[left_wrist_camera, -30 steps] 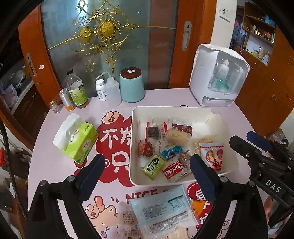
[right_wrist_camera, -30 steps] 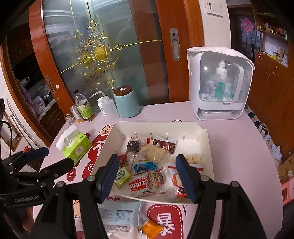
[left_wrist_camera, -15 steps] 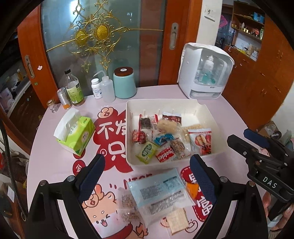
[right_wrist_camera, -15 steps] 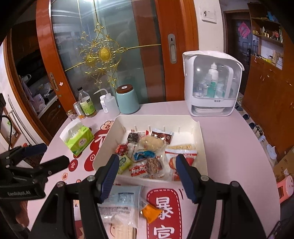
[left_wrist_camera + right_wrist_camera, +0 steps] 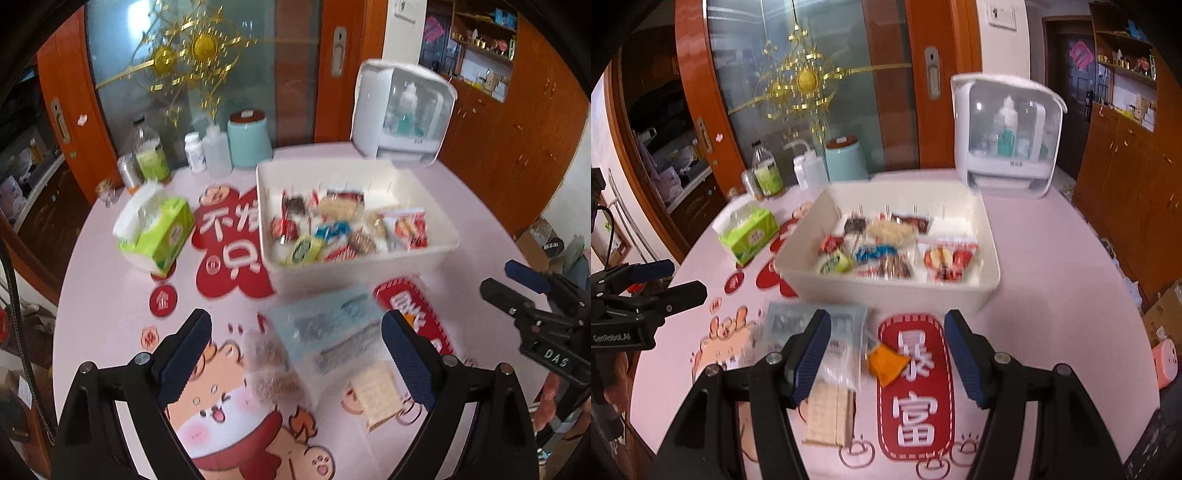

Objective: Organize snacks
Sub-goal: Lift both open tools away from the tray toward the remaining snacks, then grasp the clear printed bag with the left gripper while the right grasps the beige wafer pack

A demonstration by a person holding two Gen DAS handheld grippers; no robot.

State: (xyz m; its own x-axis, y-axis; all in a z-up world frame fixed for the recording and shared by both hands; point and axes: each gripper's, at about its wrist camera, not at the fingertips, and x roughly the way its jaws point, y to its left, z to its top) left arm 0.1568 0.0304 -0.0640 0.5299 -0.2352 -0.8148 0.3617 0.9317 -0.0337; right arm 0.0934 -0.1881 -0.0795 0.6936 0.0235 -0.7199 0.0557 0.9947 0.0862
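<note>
Currently: left tool (image 5: 295,354) spread, empty, over blue packet (image 5: 328,325) on counter (image 5: 110,295); packet's long axis crosswise; right tool (image 5: 886,354) spread, empty, alongside.

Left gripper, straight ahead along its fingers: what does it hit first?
Probably the flat light-blue and clear plastic packet lying on the pink table just in front of the white bin. The left gripper is open and empty; blur leaves the depth unclear.

Left gripper (image 5: 295,354) gapes above flat snack packets (image 5: 325,325)
</note>
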